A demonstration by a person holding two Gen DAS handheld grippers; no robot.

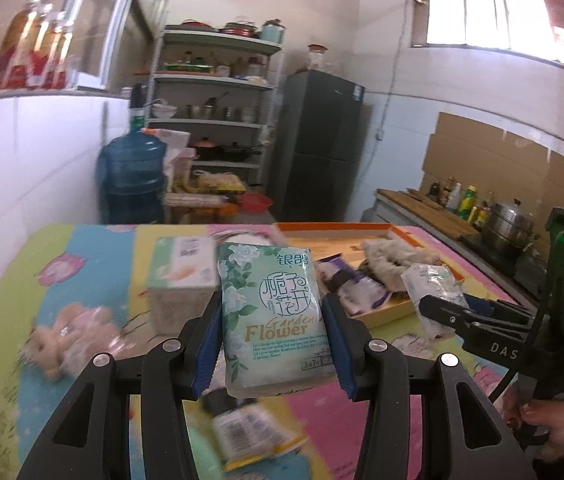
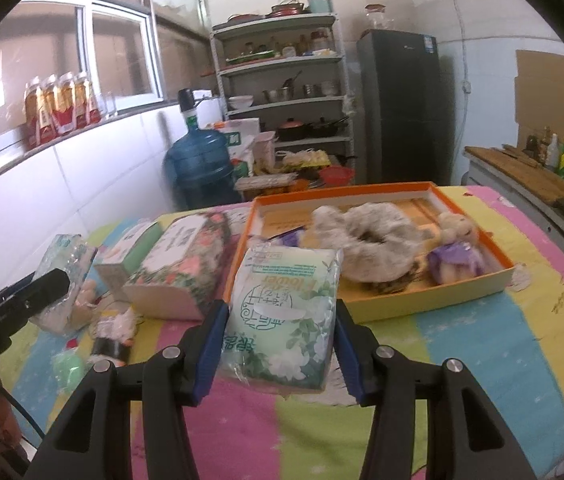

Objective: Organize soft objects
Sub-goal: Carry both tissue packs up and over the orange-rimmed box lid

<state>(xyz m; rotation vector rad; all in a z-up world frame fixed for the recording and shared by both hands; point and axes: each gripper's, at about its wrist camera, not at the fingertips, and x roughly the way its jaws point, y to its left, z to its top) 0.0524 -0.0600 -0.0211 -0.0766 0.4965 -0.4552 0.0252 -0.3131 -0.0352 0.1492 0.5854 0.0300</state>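
Plenty of open striped worktop along the near edge and toward the near right corner, pretty clear for moving there. Far right corner taken up by the orange tray, already loaded with a fluffy grey scarf thing and a little plush doll in purple. Left side way more cluttered: floral tissue box and a green-and-white box lined up beside the tray's left wall, plus a small plush nearer the left edge and a blurry packet by the near edge. Left tongs clamped on a green tissue pack, held up above the worktop, reads "Garden Flower" with Chinese characters above it. Right tongs gripping a second tissue pack the same way, print upside down, hanging just in front of the tray's near wall. "DAS" lettering visible on the right tongs body from the left view.
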